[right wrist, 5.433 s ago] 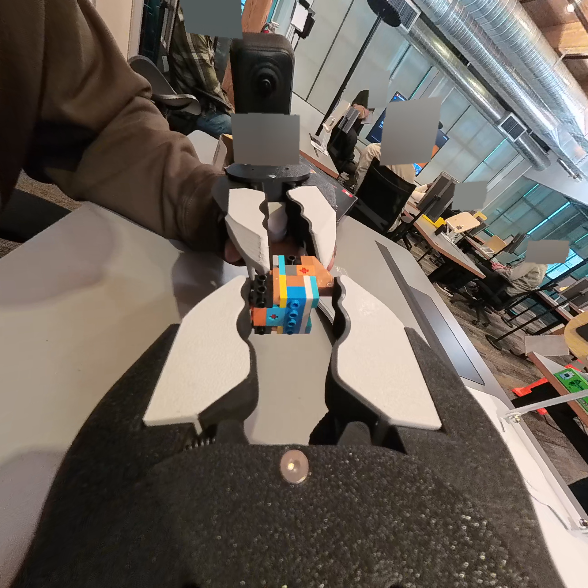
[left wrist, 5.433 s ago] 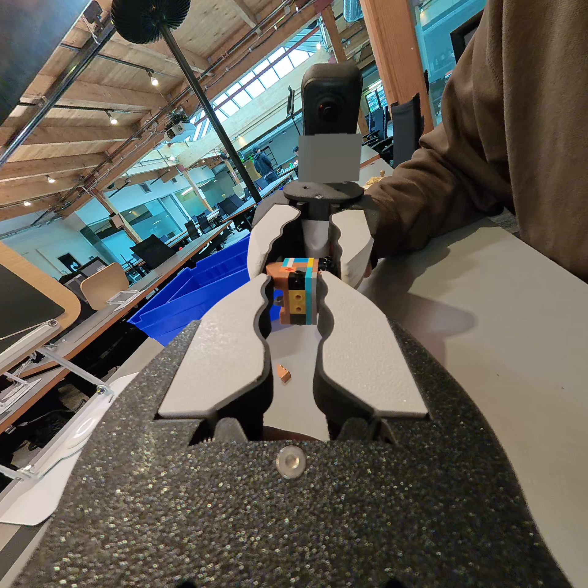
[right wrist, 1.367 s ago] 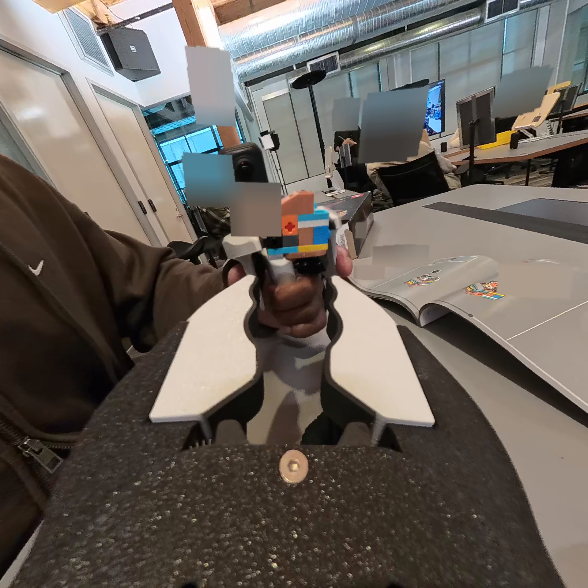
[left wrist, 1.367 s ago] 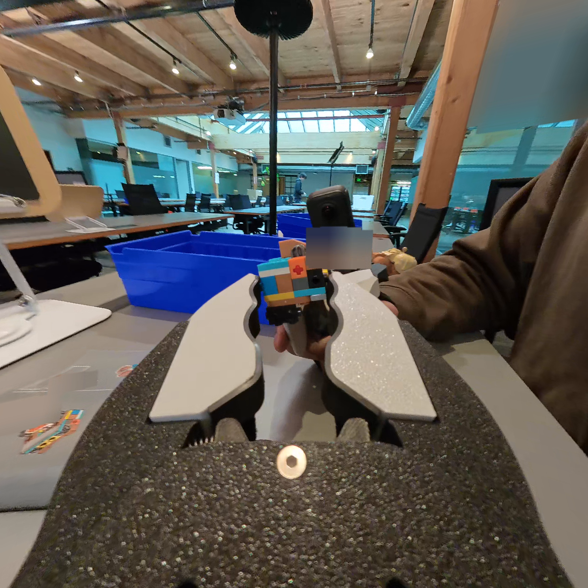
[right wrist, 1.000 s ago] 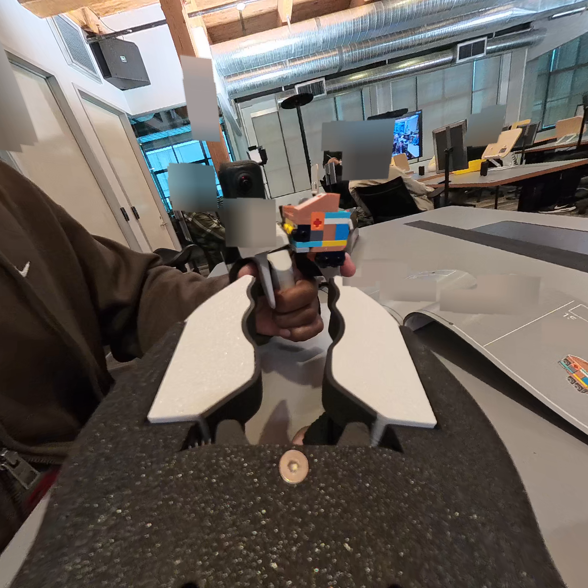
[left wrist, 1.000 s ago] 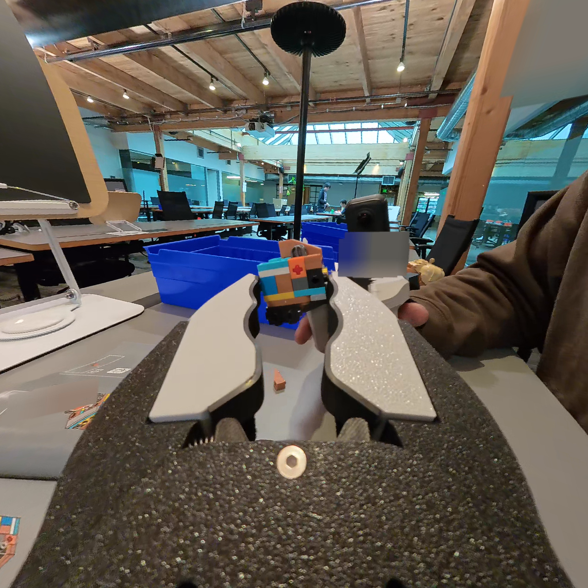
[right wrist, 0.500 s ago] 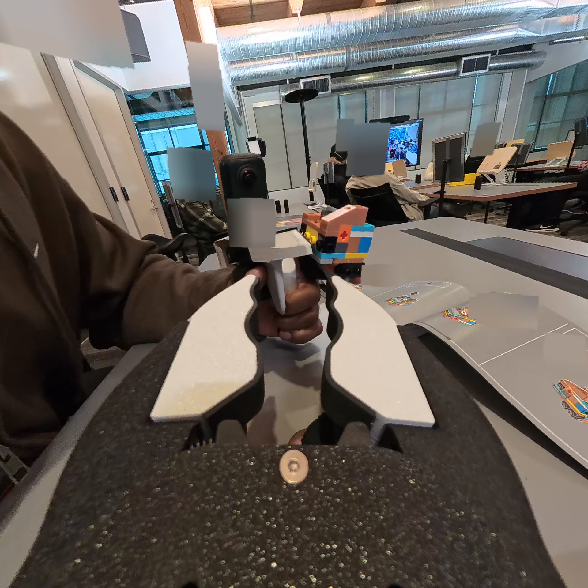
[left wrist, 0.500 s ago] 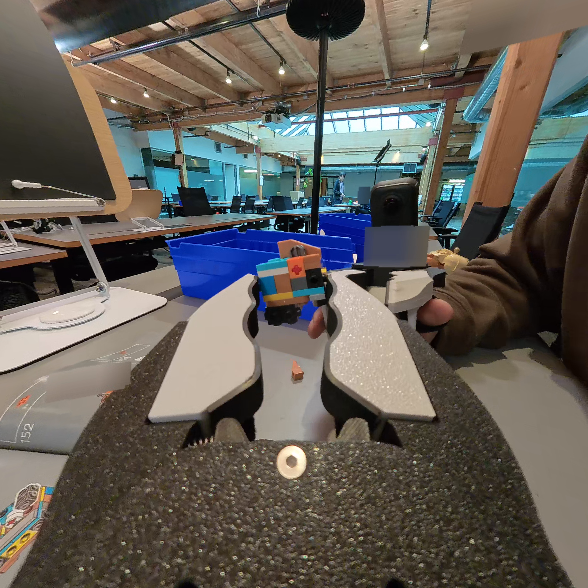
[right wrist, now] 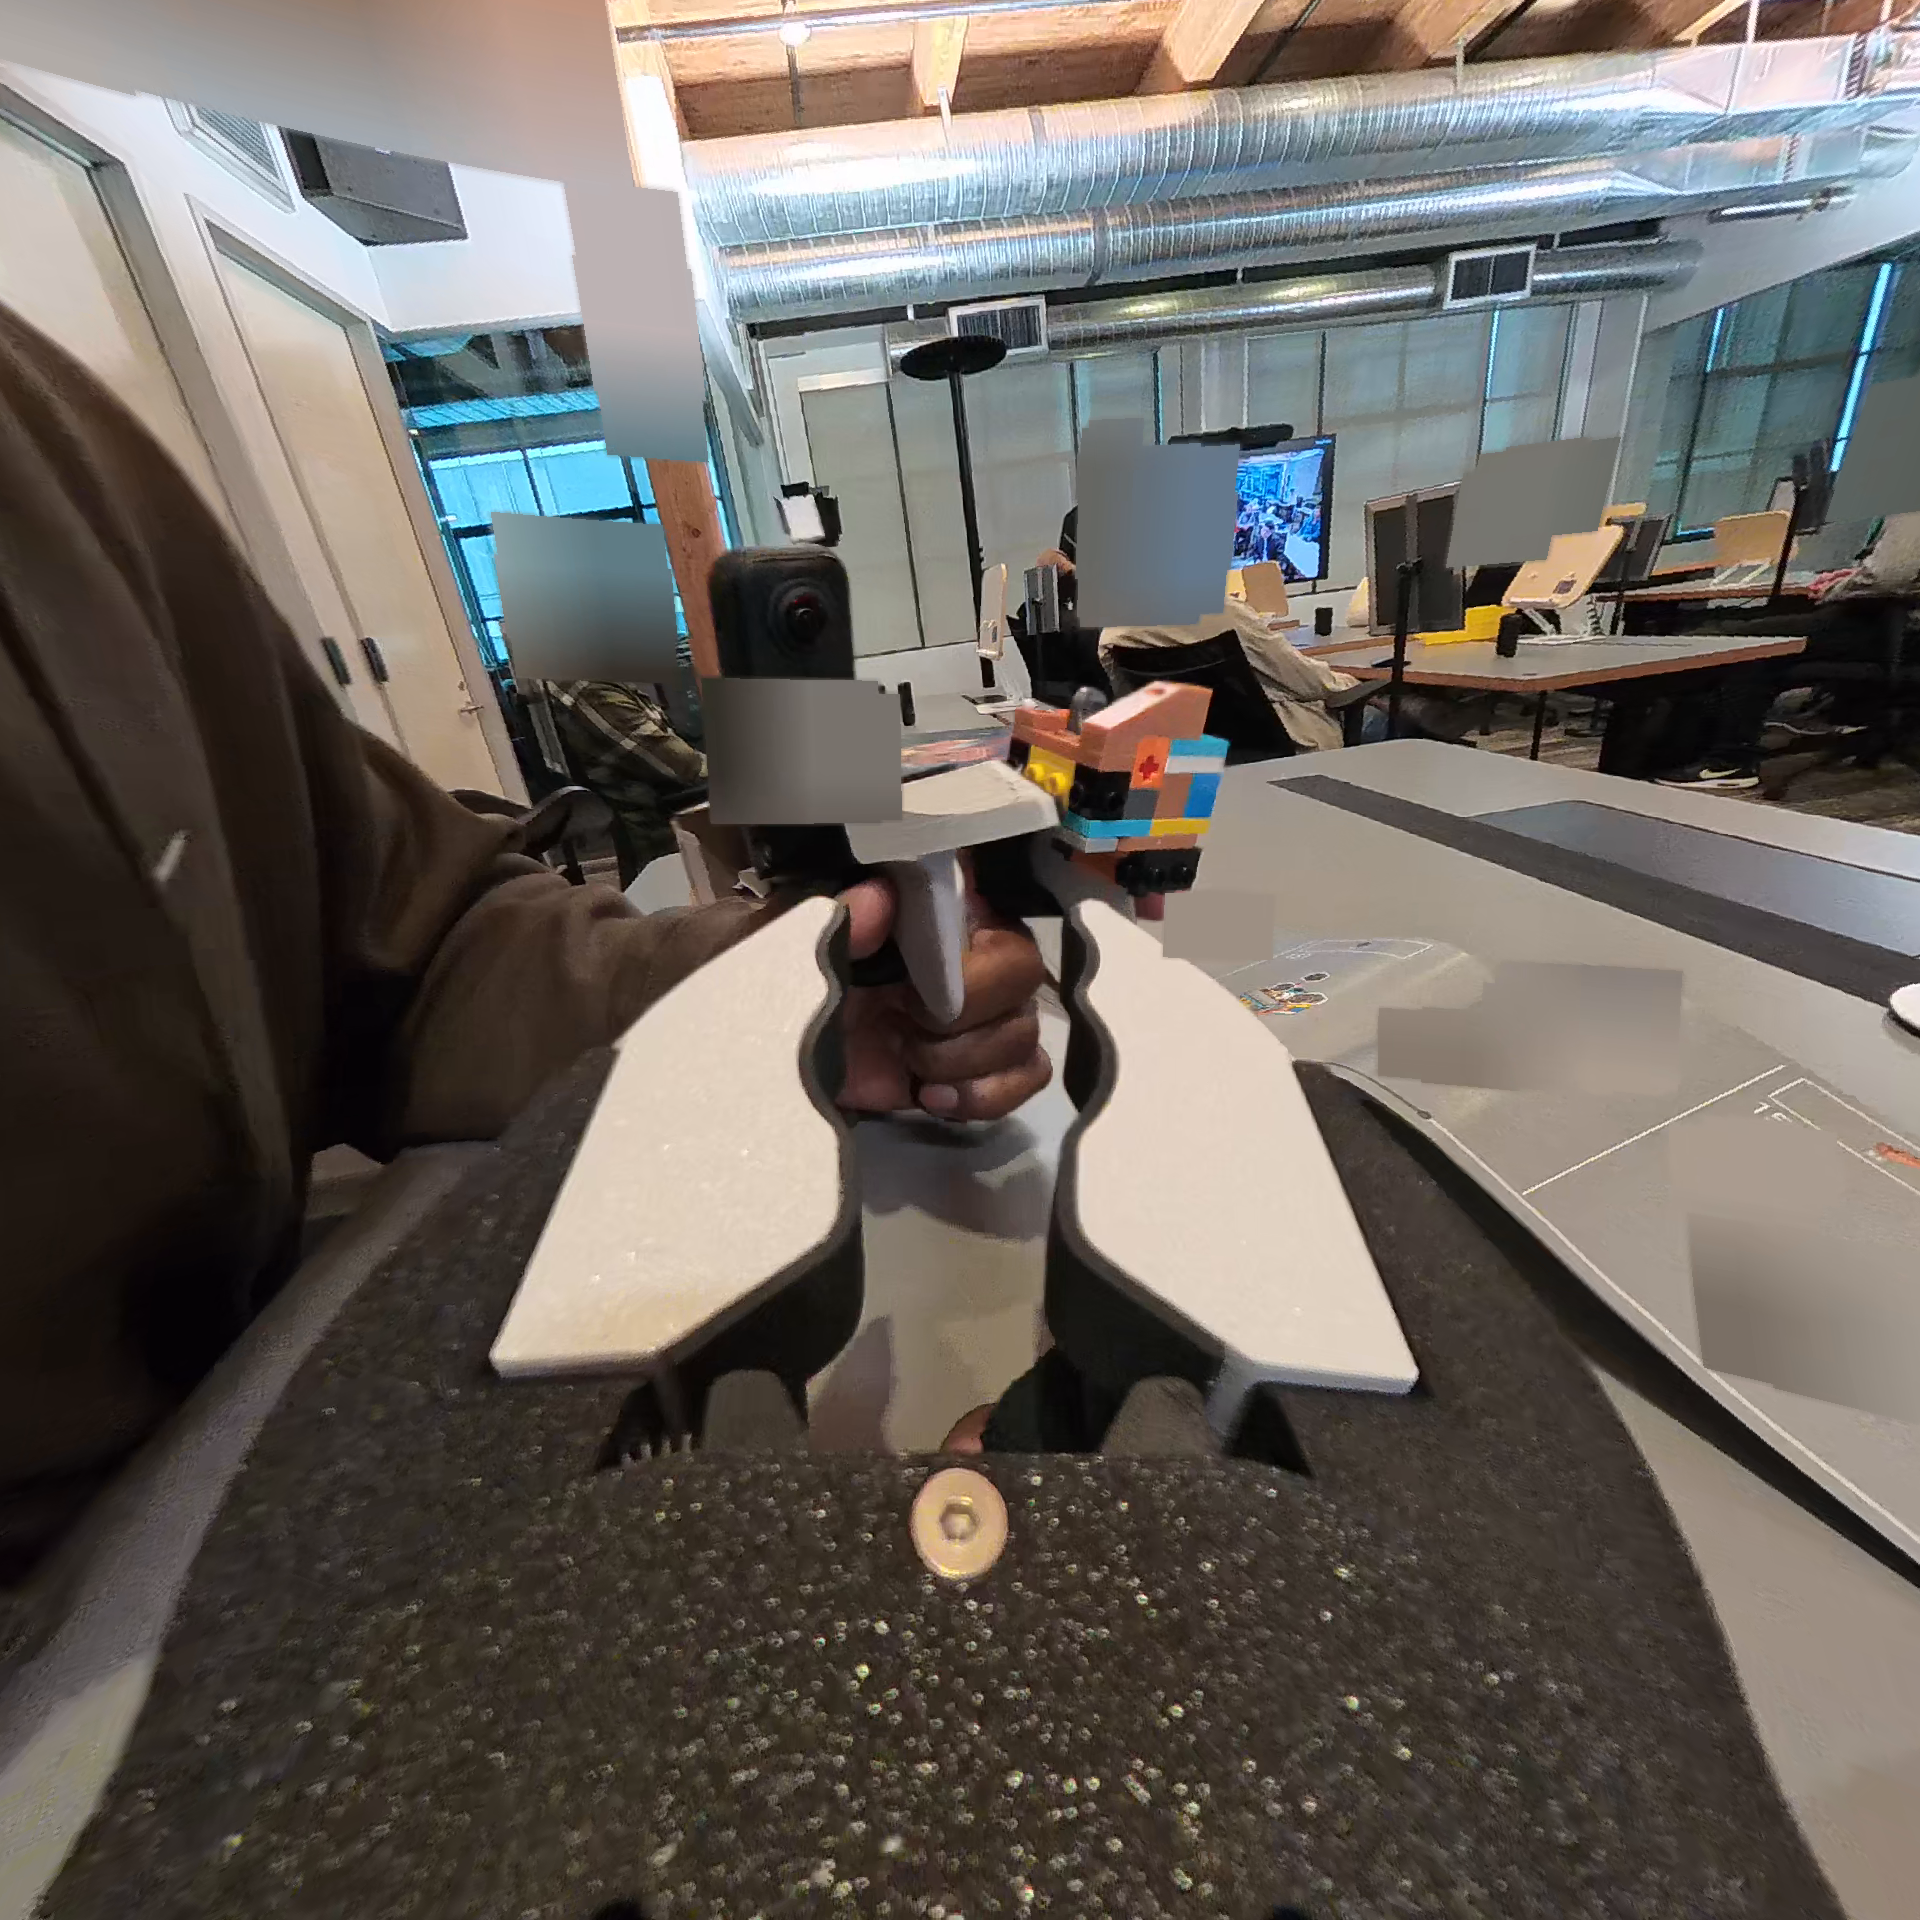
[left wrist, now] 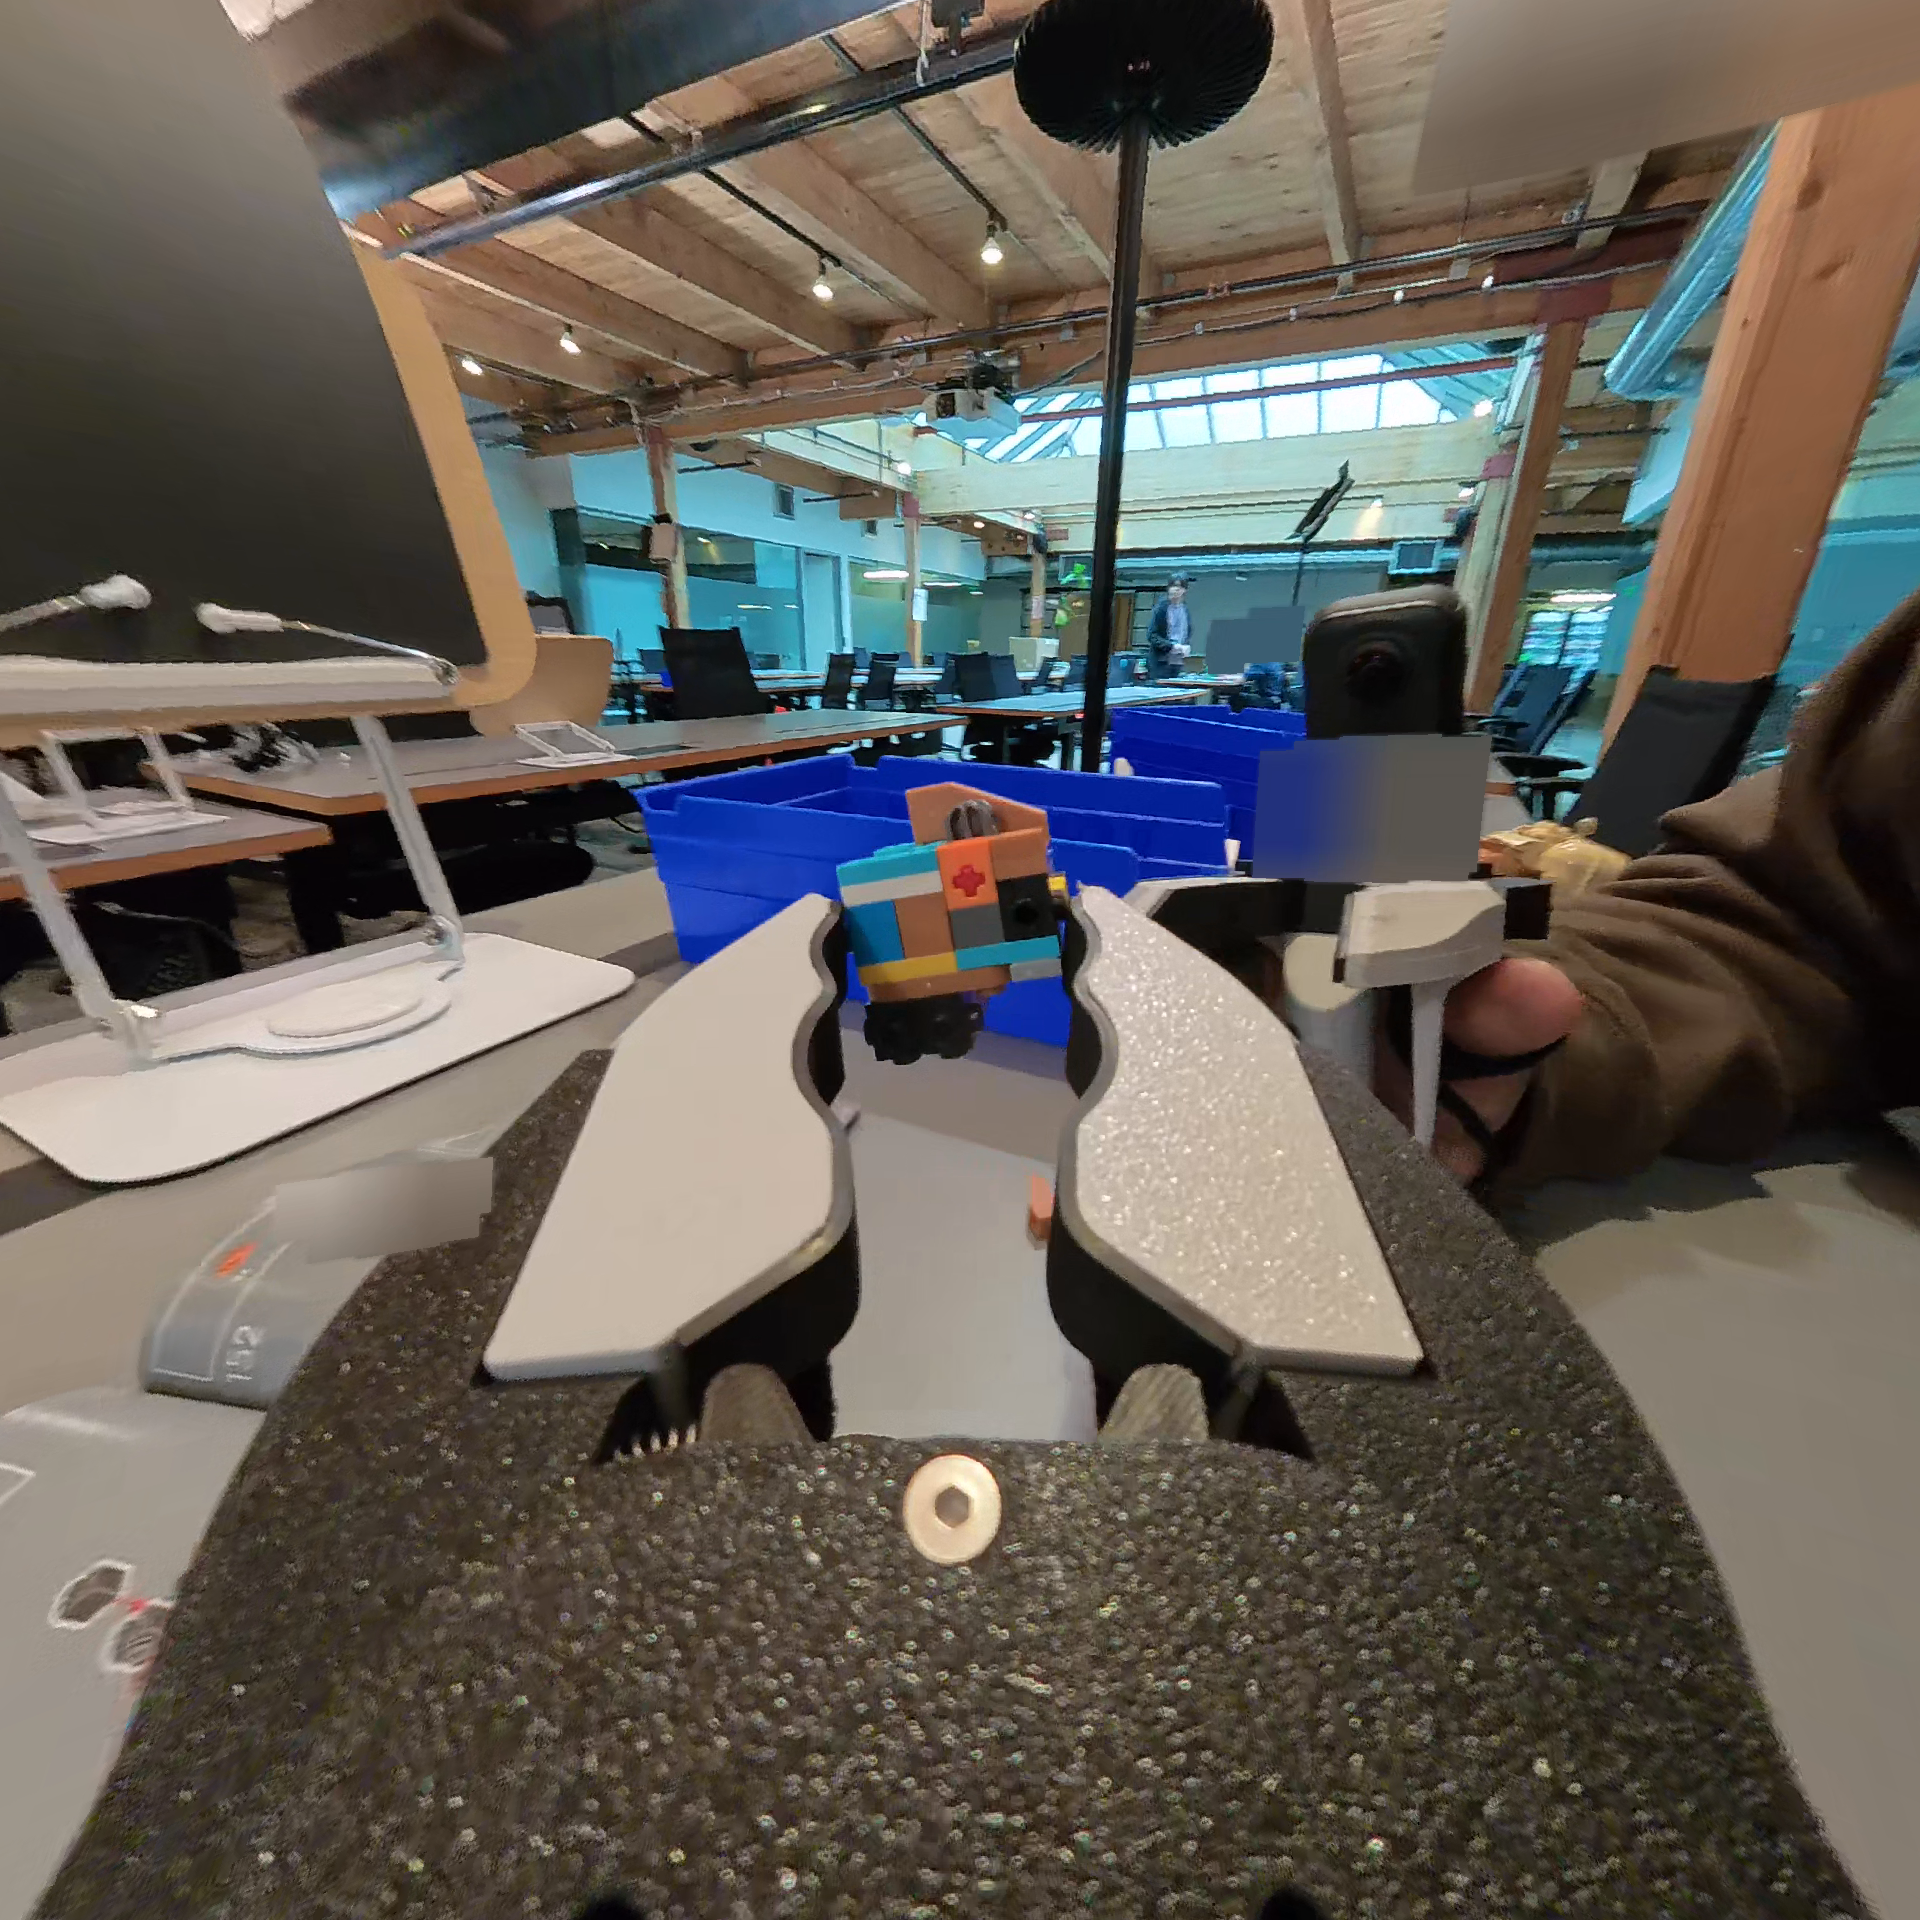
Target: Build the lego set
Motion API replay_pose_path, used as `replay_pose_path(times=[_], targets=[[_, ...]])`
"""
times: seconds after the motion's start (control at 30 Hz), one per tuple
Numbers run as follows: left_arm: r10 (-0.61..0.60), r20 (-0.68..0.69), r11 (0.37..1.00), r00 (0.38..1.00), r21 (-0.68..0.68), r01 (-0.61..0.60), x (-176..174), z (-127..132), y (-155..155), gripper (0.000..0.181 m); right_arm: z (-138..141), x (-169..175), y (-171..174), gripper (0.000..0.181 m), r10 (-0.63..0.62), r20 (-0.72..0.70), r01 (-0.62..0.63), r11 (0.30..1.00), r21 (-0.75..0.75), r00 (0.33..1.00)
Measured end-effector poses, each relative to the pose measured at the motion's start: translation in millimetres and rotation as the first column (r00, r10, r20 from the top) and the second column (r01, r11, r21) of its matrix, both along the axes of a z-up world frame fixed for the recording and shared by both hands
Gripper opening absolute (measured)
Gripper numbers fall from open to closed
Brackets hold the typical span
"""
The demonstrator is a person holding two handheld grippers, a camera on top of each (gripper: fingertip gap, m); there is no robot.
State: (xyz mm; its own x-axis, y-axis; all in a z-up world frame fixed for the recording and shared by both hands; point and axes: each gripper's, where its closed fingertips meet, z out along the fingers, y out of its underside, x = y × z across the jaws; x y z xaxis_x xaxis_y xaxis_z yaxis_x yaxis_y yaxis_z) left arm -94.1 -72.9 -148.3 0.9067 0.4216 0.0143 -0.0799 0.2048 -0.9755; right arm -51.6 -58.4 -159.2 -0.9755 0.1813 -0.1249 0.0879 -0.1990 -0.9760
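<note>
- left gripper [left wrist: 951,971] clamped on the lego build [left wrist: 948,914], held up off the grey table [left wrist: 1714,1299], probably so its faces stay reachable
- right gripper [right wrist: 948,977] has nothing between its fingers, gap unclosed, parked near the build
- loose orange brick [left wrist: 1039,1197] lies on the table below, likely the next piece
- open instruction booklet [right wrist: 1558,1122] beside for reference

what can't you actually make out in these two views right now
- Left wrist view: the small orange loose brick on the grey table is half hidden by the left gripper finger.
- Both views: the multicoloured lego block model's gripped sides are covered by fingers.
- Right wrist view: the open instruction booklet is mosaic-patched.
</note>
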Motion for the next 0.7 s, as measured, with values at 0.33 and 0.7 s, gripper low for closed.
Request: replay_pose_path(times=[0.33,0.7], targets=[[0.258,-0.153,0.959,0.954,-0.083,-0.272,-9.3,0.7,8.1,0.040,9.0,-12.8,25.7,0.039,-0.198,-0.078,0.197,0.980,-0.027,0.977],[0.400,-0.283,0.850,0.872,-0.242,-0.468,-7.7,-14.0,28.5,0.040,14.7,-16.3,33.4,0.050,-0.265,-0.015,0.265,0.964,-0.026,0.964]])
